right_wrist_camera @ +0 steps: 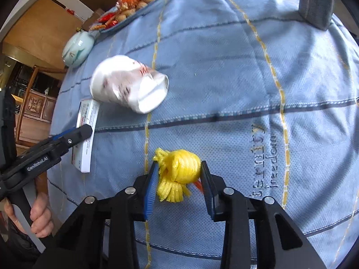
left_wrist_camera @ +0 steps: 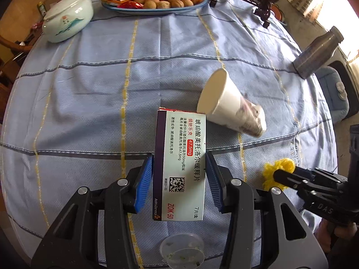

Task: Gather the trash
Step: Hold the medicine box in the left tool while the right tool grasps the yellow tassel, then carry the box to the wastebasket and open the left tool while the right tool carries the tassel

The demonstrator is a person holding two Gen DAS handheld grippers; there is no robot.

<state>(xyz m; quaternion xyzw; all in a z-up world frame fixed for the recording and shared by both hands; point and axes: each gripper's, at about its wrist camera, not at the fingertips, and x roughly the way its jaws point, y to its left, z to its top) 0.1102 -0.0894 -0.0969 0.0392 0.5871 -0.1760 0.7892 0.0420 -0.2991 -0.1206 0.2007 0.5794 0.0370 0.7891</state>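
The left gripper (left_wrist_camera: 179, 168) points steeply down at the table, and its blue ribbed pads are closed on the two long sides of a white and dark purple cardboard medicine box (left_wrist_camera: 179, 168), which it holds clear above the cloth. The box carries large Chinese characters, a red lozenge reading "47.5mg", a square scan code, the maker's name "AstraZeneca" along one edge and "ZOK 50" in red near the bottom. In the right wrist view the side of this gripper's body reads "GenRobot.AI", and a person's hand (right_wrist_camera: 39, 215) grips its handle at the lower left.

The right gripper (right_wrist_camera: 179, 170) also tilts sharply downward. Its jaws stand narrow, and the pads press both flanks of a crumpled yellow foam fruit net (right_wrist_camera: 179, 170), which rests on the cloth near the table's edge. From the left wrist view the letters "DAS" show on this gripper's black frame.

A white paper cup with a faded pinkish print (left_wrist_camera: 226, 107) lies on its side just beyond the box, blurred in both views. The pale blue checked tablecloth with yellow stripes (right_wrist_camera: 224, 78) bears stitched lettering beside the right gripper; one line reads "freedom", and the other I cannot read for certain. A small clear plastic lid (left_wrist_camera: 181, 251) lies under the left gripper.
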